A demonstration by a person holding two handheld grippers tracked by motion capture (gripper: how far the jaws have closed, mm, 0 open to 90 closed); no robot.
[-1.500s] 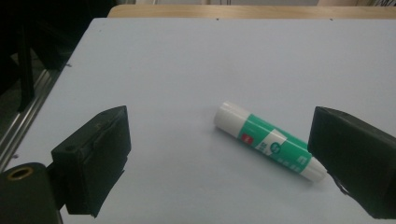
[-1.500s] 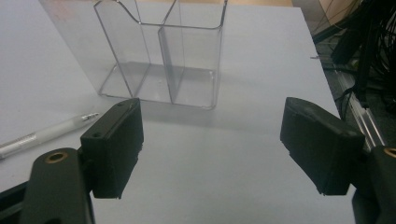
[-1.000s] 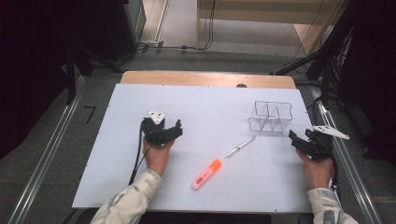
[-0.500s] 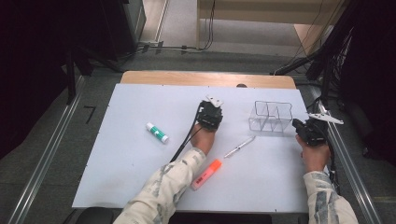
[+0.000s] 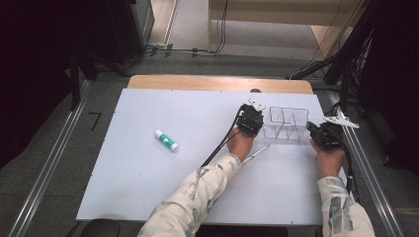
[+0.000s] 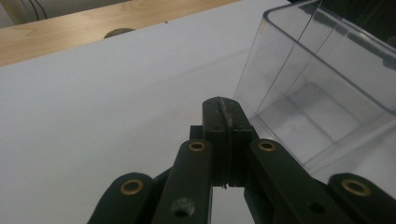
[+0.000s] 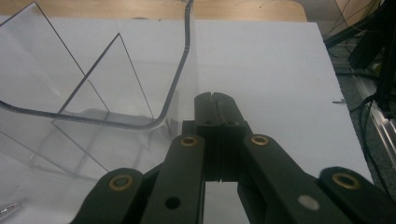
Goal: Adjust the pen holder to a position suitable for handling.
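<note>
Both hand-held grippers flank a clear three-compartment organizer on the worktop.

The left hand-held gripper [image 5: 251, 120] and the right hand-held gripper [image 5: 323, 136] each have their jaws pressed together on nothing, at opposite ends of the organizer [image 5: 289, 123] near the right edge of the white worktop [image 5: 148, 168]. The organizer looks light, rigid, slick and thin-walled; an end wall's rim is probably the best hold. A pen [image 5: 254, 152] and a glue stick [image 5: 166, 140] lie apart.
</note>
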